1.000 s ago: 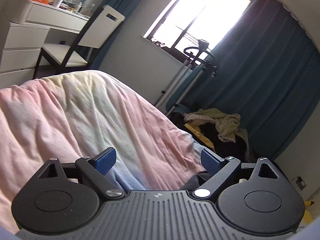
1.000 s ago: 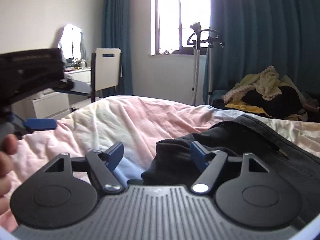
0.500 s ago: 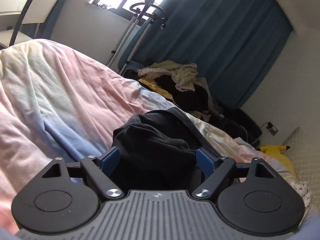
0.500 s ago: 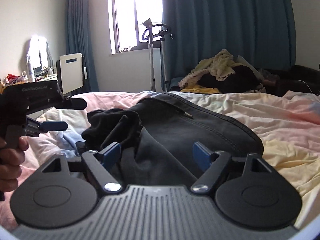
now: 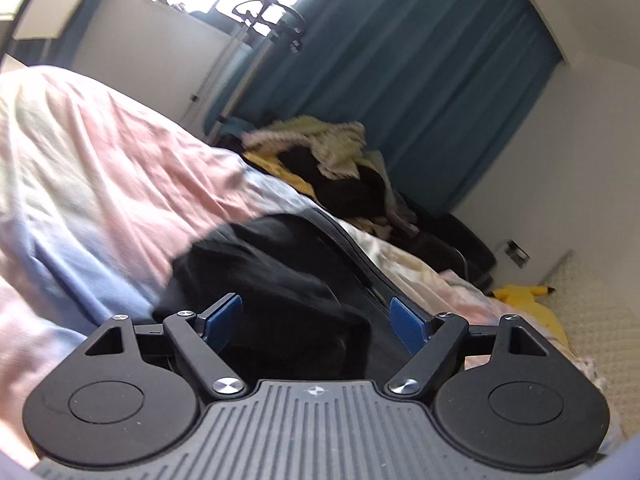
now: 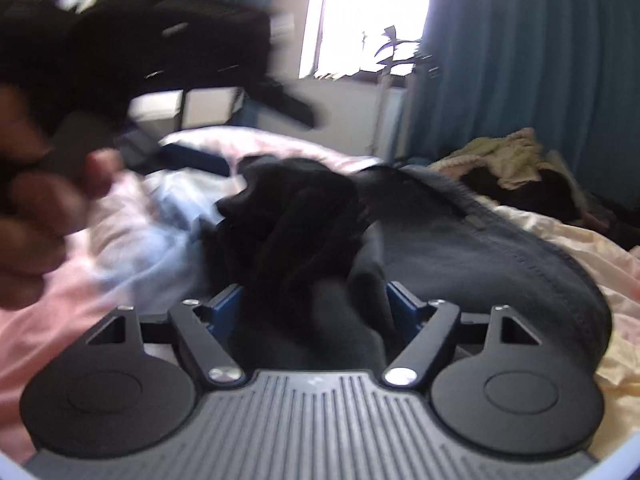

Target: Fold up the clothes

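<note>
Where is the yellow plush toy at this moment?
Only the left wrist view shows the yellow plush toy: far right, off the bed, on the floor by the white wall, right of the dark garment.

I am looking over a pastel duvet (image 5: pixel 120 184) lying rumpled near me, teal curtains (image 5: pixel 420 92) hanging at the far wall, a garment steamer stand (image 5: pixel 256 40) standing by the window (image 6: pixel 372 16), and a yellow plush toy (image 5: pixel 528 304) lying far right.

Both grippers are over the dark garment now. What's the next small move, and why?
Probably ease the right gripper forward and close on the bunched edge of the dark garment: cloth sits between its open fingers but is not pinched. The left gripper is also open.
</note>
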Demonstrator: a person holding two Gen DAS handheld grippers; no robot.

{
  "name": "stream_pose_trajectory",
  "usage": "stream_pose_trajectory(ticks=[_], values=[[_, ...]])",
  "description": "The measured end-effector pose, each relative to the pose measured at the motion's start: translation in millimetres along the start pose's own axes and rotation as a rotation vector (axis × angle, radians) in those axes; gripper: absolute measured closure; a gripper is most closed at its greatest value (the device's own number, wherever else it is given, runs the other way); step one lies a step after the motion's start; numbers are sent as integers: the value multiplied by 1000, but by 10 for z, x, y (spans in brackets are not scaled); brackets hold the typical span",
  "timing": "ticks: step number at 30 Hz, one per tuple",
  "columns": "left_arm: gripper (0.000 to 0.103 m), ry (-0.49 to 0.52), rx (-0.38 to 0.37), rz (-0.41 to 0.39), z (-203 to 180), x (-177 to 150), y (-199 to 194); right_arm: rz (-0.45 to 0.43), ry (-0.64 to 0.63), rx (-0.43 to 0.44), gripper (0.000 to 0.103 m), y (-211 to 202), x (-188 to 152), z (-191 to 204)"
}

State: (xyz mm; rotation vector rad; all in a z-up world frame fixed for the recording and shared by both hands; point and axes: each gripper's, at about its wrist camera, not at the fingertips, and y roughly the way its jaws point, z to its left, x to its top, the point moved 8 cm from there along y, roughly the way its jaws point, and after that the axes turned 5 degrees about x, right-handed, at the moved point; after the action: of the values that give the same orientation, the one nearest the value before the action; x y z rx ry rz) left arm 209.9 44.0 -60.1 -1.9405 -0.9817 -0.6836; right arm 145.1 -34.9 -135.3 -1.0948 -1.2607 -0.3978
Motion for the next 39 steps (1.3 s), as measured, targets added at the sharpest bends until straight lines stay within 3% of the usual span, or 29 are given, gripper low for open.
stream_pose_trajectory(ticks=[3, 7, 9, 11, 14, 17, 20, 22, 27, 29, 31, 33, 34, 36, 38, 39], values=[[19, 23, 14, 34, -38, -89, 135, 68, -88, -5, 23, 0, -82, 157], [19, 21, 55, 20, 5, -109, 242, 79, -79, 24, 26, -77, -46, 143], [27, 15, 93, 7, 53, -90, 292, 85, -90, 22, 28, -87, -45, 134], [48, 18, 155, 1, 122, -67, 302, 79, -82, 20, 28, -93, -49, 117], [58, -54, 198, 25, 274, -23, 196, 55, -30, 26, 32, -131, -44, 41], [58, -77, 261, 64, 454, -70, 67, 20, 111, 23, 50, -226, 44, -132], [58, -96, 305, 116, 626, -143, -11, -59, 334, 69, 59, -394, 136, -387], [57, -89, 323, 143, 666, -150, -22, -82, 427, 77, 60, -439, 123, -525], [52, 0, 395, 133, 593, -109, -79, -52, 336, 47, 59, -346, 68, -539], [52, 4, 396, 117, 554, -69, -134, -118, 257, 70, 60, -387, 179, -424], [52, 9, 405, 84, 500, -13, -226, -144, 170, 89, 60, -386, 272, -291], [52, 2, 406, 29, 419, 56, -360, -113, 123, 67, 60, -316, 270, -219], [52, -6, 390, -4, 359, 99, -438, -94, 124, 47, 61, -269, 223, -233], [45, -16, 332, -67, 235, 193, -547, -59, 161, 10, 74, -185, 106, -326], [28, 2, 245, -111, 71, 249, -598, -31, 224, 18, 87, -109, 13, -411], [26, 5, 202, -106, 17, 244, -576, -24, 250, 31, 90, -89, -12, -430]])
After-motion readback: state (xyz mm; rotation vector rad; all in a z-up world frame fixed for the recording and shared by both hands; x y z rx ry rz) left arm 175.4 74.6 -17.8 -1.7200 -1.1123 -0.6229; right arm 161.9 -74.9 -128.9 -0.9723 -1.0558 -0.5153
